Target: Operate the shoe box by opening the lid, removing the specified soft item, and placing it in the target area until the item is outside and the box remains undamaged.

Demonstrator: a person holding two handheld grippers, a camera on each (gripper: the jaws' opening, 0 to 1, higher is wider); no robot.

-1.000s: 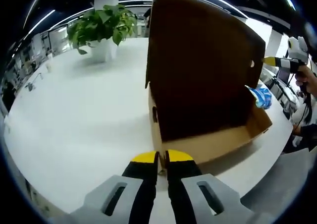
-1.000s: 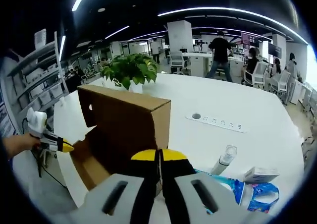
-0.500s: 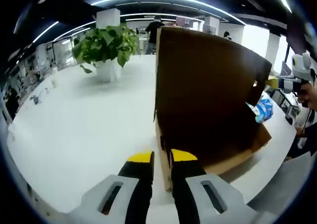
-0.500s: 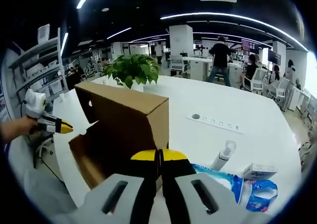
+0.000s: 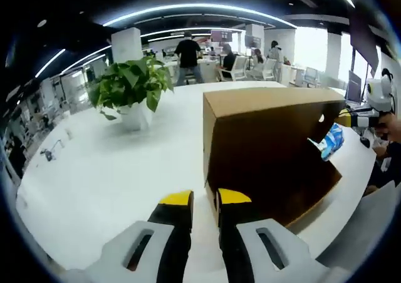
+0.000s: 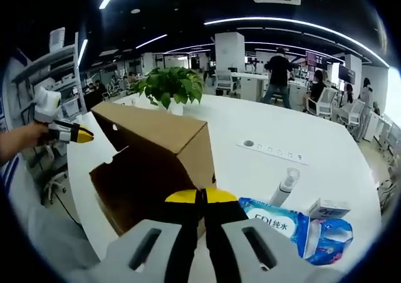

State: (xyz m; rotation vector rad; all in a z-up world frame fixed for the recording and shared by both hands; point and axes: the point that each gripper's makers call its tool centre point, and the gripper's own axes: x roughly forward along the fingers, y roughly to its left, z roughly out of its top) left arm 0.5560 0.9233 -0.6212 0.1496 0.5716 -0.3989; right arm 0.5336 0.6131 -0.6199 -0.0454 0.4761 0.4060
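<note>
The brown cardboard shoe box (image 5: 269,158) lies on the white table (image 5: 100,183), its lid (image 6: 156,129) tilted low over the base with a dark gap under it. My left gripper (image 5: 205,198) is open, its tips a short way apart just before the box's near corner. It also appears at the box's far end as the left gripper (image 6: 66,131) held in a hand. My right gripper (image 6: 200,195) is shut against the box's near end wall. Its yellow tip (image 5: 343,116) touches the lid's end flap. A blue soft pack (image 6: 294,223) lies on the table outside the box.
A potted plant (image 5: 128,86) stands at the back of the table. Beside the blue pack are a spray bottle (image 6: 285,189) and a small white carton (image 6: 329,223). A socket strip (image 6: 276,153) is set into the tabletop. People and office chairs are far behind.
The lid has swung down from upright to low over the base. My left gripper's jaws have parted and it has lifted away from the box corner. The right gripper has hardly moved.
</note>
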